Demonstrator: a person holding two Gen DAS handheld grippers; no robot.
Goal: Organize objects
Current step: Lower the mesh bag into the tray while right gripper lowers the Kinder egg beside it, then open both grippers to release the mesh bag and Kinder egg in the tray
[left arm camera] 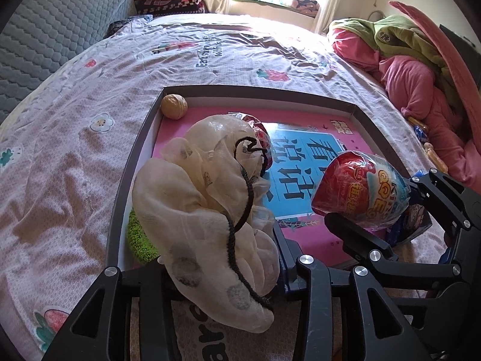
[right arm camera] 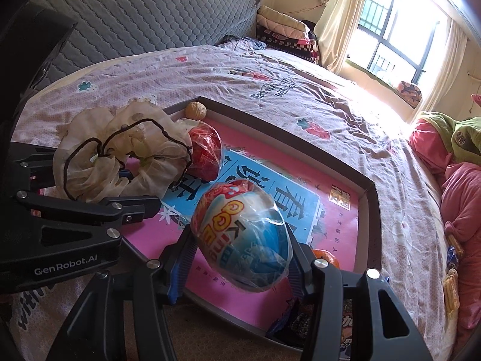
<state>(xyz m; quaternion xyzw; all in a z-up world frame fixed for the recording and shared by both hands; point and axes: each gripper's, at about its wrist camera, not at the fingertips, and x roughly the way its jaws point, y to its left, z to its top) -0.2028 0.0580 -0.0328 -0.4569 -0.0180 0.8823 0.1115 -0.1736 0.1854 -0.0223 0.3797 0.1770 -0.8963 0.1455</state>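
A shallow dark-rimmed box tray [left arm camera: 141,138] [right arm camera: 371,192] with a pink and blue printed bottom lies on the bed. My left gripper [left arm camera: 219,258] [right arm camera: 126,186] is shut on a cream mesh drawstring bag [left arm camera: 204,198] [right arm camera: 120,150], held over the tray's near left side. My right gripper [right arm camera: 240,258] [left arm camera: 387,204] is shut on a wrapped red, white and blue toy egg [right arm camera: 243,237] [left arm camera: 360,189] above the tray. A second red wrapped egg [right arm camera: 206,153] [left arm camera: 261,132] lies in the tray behind the bag. A walnut [left arm camera: 173,106] [right arm camera: 195,110] sits in the far left corner.
A green fuzzy item [left arm camera: 138,237] lies in the tray under the bag. An orange [right arm camera: 326,257] and snack packets [right arm camera: 348,331] sit near the tray's front right. Pink and green bedding [left arm camera: 405,69] is piled at the right. A grey quilted headboard [left arm camera: 45,30] stands at the left.
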